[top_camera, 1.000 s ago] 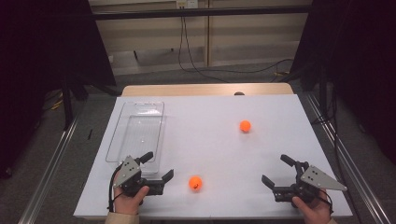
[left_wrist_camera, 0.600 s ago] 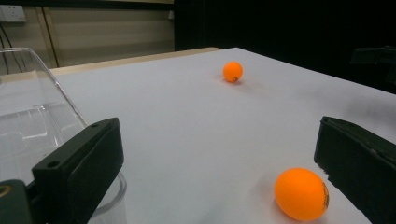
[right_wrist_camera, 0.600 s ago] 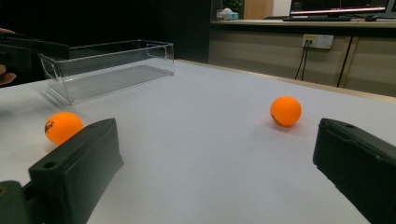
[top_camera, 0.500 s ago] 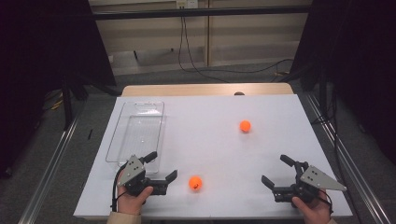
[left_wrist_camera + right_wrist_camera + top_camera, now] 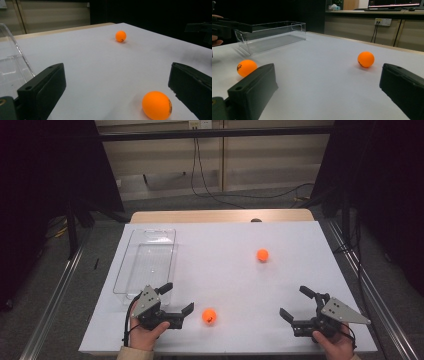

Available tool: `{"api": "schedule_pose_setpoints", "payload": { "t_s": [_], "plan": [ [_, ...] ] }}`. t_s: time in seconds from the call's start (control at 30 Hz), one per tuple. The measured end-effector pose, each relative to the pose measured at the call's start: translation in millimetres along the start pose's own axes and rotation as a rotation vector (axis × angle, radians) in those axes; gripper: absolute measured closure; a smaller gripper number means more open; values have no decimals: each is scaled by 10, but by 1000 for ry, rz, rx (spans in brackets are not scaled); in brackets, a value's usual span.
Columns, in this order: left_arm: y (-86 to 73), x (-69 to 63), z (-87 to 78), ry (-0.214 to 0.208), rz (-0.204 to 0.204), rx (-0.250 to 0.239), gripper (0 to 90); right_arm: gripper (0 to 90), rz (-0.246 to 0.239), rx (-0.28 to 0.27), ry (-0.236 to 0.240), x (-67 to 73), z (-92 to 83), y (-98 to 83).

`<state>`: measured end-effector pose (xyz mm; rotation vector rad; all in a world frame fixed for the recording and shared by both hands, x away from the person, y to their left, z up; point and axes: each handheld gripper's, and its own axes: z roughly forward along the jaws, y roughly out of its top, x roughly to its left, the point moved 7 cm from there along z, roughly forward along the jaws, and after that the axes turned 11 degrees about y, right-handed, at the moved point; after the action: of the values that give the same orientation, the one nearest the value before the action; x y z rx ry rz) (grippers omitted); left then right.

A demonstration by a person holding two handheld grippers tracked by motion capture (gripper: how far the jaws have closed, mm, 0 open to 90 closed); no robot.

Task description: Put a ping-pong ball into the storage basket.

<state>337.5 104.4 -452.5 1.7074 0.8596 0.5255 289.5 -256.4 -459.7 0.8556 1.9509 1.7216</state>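
Two orange balls lie on the white table (image 5: 225,240). The near ball (image 5: 209,315) (image 5: 157,105) (image 5: 247,67) rests just right of my left gripper (image 5: 178,297) (image 5: 117,82), which is open; the ball sits ahead of the jaws, close to the right one, untouched. The far ball (image 5: 262,255) (image 5: 120,36) (image 5: 365,59) lies mid-table to the right. My right gripper (image 5: 293,301) (image 5: 327,82) is open and empty near the front right corner, facing the far ball.
A clear plastic bin (image 5: 147,262) (image 5: 10,65) (image 5: 272,35) stands empty along the table's left side, just beyond my left gripper. A wooden strip (image 5: 220,216) edges the table's far side. Dark floor and metal rails flank the table.
My left gripper has slid a little to the right, closer to the near ball. The right gripper and both balls have stayed put.
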Motion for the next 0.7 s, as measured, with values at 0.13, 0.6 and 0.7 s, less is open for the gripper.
{"api": "schedule_pose_setpoints", "payload": {
  "t_s": [0.13,0.6,0.7],
  "plan": [
    [0,-41,21,-16,-2,7,14,6,0,1,2,3,2,-1],
    [-9,-124,64,-41,3,24,14,7,1,2,5,7,6,-2],
    [-23,-137,74,-44,10,37,14,7,0,1,5,6,5,-1]
  ]
}}
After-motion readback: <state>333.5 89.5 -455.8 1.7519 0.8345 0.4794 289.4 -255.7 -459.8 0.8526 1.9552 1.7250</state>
